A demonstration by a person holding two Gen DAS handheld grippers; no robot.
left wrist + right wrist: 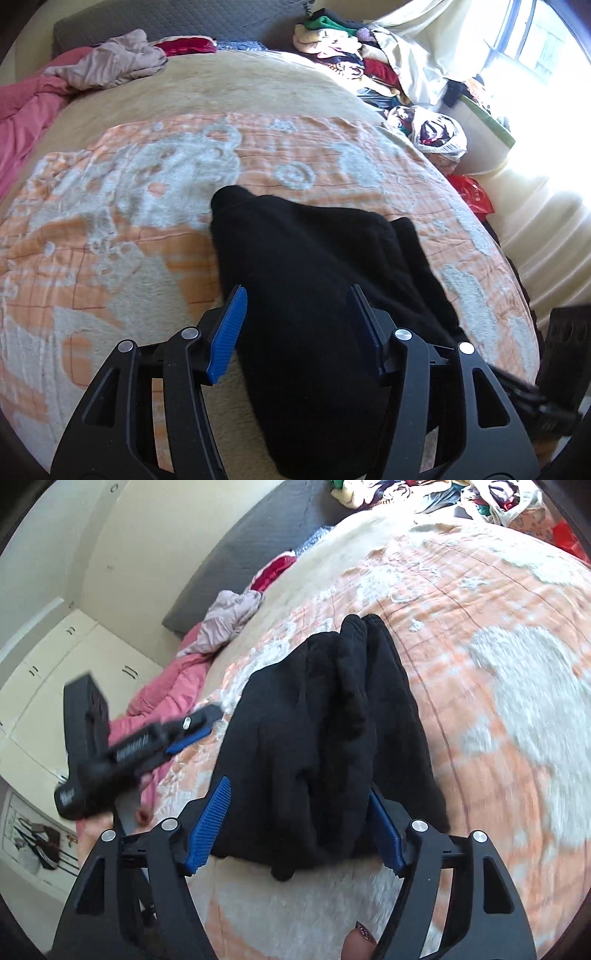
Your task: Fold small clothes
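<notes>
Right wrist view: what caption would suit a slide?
Open fingers straddle a folded black garment on an orange-and-white blanket.

The wide bed with its orange-and-white fleece blanket (122, 229) lies bare to the left of and beyond the folded black knit garment (314, 280), leaving open passage there. At the head end, a crumpled mauve cloth (118, 62) and a bunched pink quilt (26, 107) block the left corner. A heap of mixed coloured clothes (347, 48) and a white bag stuffed with laundry (436, 133) crowd the right edge, with a red plastic bag (476, 195) just below them. In the right wrist view, the left claw (195, 734), blurred and probably clear of the garment, stands in the way on the garment's left side.
</notes>
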